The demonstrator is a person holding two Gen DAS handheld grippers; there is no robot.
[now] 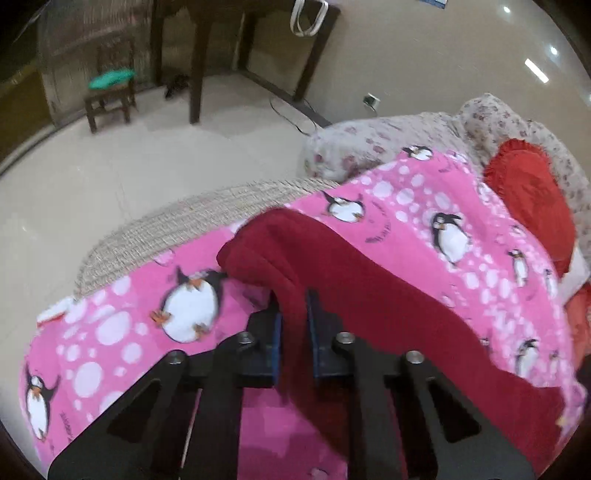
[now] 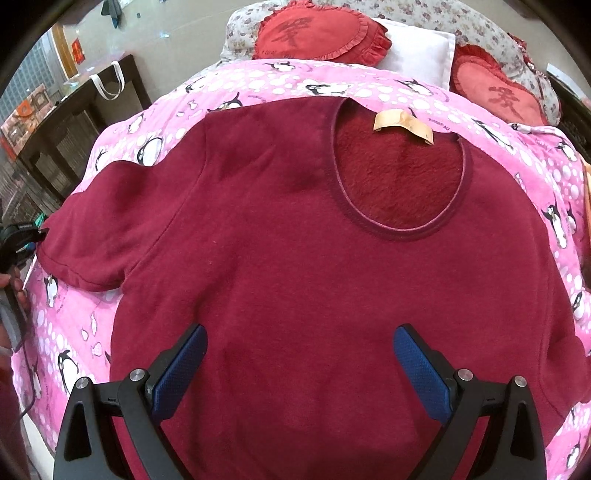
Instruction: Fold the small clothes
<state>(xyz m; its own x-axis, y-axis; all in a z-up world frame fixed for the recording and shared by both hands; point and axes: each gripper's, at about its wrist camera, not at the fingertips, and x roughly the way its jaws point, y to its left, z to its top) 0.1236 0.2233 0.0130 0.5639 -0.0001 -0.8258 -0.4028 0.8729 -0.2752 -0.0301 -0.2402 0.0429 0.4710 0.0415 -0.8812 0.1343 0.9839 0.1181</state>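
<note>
Pink fleece penguin-print blanket [image 2: 258, 79] covers the bed; two red heart-shaped frilled cushions [image 2: 317, 33] sit behind. Fuzzy dark-red short-sleeved top [image 2: 314, 277] lies flat. Your left gripper [image 1: 294, 314] pinches its sleeve edge; your right gripper [image 2: 299, 354] hovers spread wide.

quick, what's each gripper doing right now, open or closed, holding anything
Left gripper: closed on the sleeve of the dark red shirt.
Right gripper: open, holding nothing, above the shirt.
</note>
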